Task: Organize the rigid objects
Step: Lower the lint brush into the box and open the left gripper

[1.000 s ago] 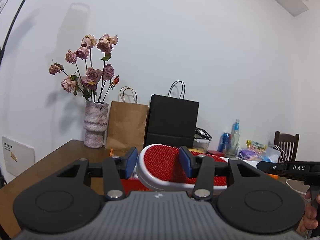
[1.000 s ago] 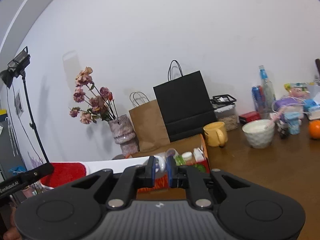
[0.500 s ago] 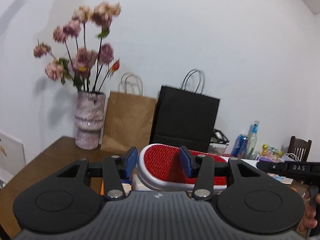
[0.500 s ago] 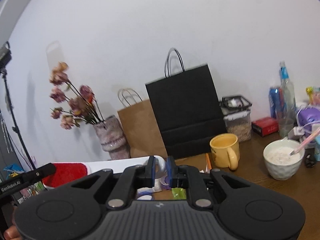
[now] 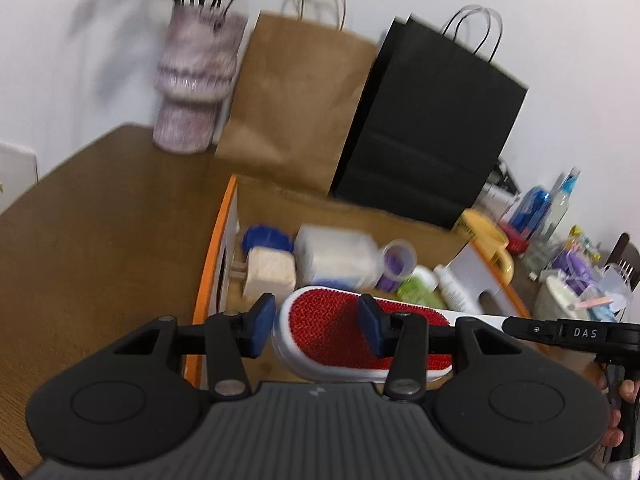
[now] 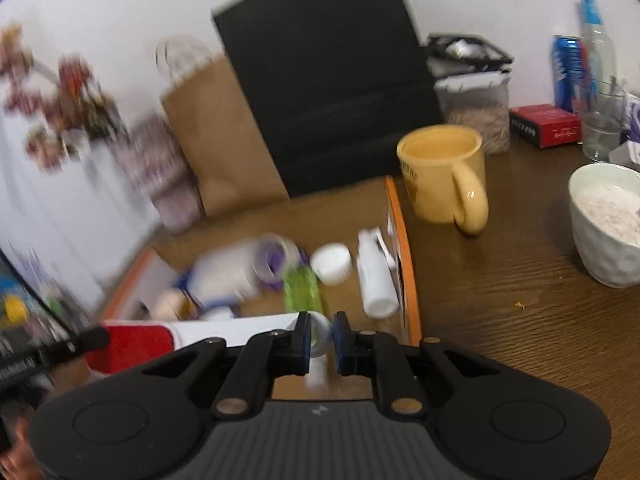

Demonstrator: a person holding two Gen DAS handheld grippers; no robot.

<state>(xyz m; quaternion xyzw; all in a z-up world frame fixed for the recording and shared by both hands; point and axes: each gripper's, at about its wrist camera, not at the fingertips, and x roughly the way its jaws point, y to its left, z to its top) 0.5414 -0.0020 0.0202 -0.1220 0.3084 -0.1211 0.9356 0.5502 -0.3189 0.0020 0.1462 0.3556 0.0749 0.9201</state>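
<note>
Two-handed carry over the orange-rimmed cardboard box (image 5: 216, 240)

Left gripper (image 5: 316, 326) fingers clamp the red-bristled white plastic brush (image 5: 332, 334) head; right gripper (image 6: 320, 340) fingers pinch its handle end, keeping it level for lowering in.

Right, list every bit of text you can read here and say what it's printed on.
"DAS" – on the black arm of the right gripper, at the right edge of the left wrist view.
Yellow mug: dark print on its side, too blurred to read.
Red box: white print, too small to read.
Blue can: label blurred, unreadable.
Left gripper: white lettering on its arm, too blurred to read.
</note>
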